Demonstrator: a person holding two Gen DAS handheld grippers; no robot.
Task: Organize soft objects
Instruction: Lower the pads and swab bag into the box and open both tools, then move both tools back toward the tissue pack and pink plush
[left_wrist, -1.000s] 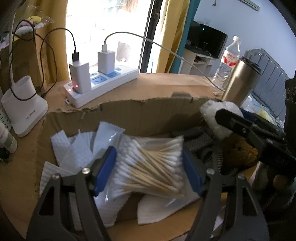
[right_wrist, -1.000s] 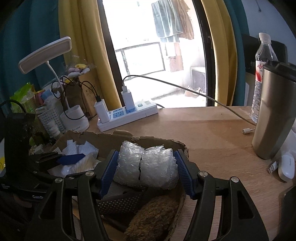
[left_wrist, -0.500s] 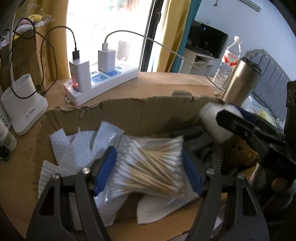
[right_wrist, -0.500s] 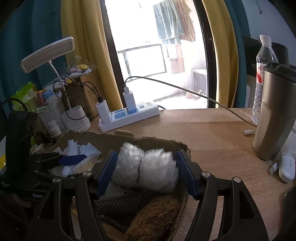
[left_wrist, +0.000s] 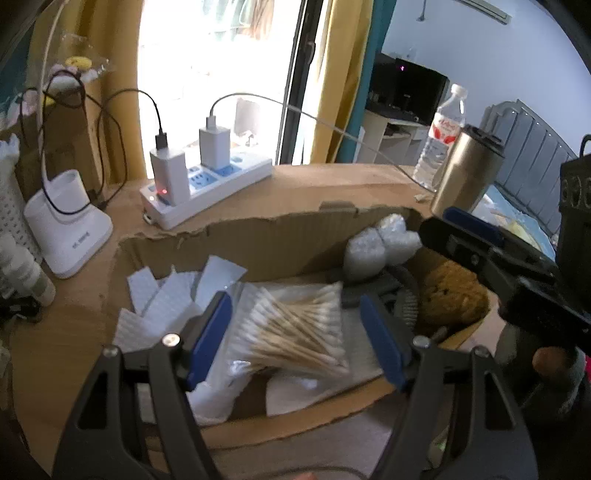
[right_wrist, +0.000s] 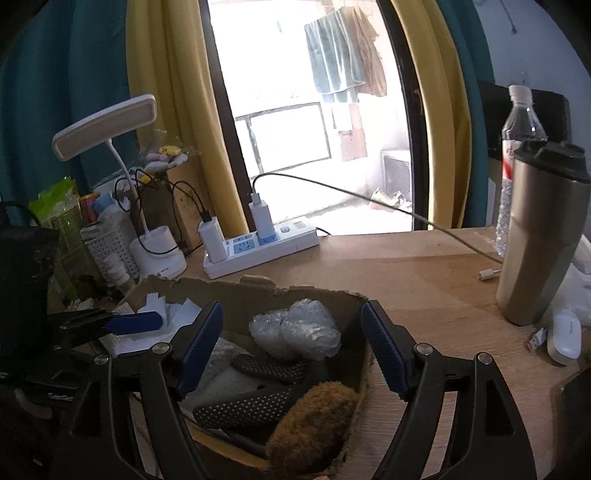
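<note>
A shallow cardboard box (left_wrist: 280, 236) holds the soft things. My left gripper (left_wrist: 295, 332) is open above a clear bag of cotton swabs (left_wrist: 295, 328) that lies on white tissues (left_wrist: 162, 295). My right gripper (right_wrist: 291, 343) is open above a bubble-wrap bundle (right_wrist: 295, 332) resting in the box's far right corner; the bundle also shows in the left wrist view (left_wrist: 380, 247). A brown fuzzy ball (right_wrist: 314, 413) and dark dotted socks (right_wrist: 251, 402) lie beside the bundle.
A white power strip (left_wrist: 207, 188) with chargers lies behind the box. A desk lamp base (left_wrist: 66, 229) stands at the left. A steel tumbler (right_wrist: 539, 240) and water bottle (right_wrist: 517, 147) stand at the right, with a white mouse (right_wrist: 563, 336) near the edge.
Both grippers opened. The left one let go of the cotton swab bag and the right one let go of the bubble-wrap bundle; both now lie in the box.
</note>
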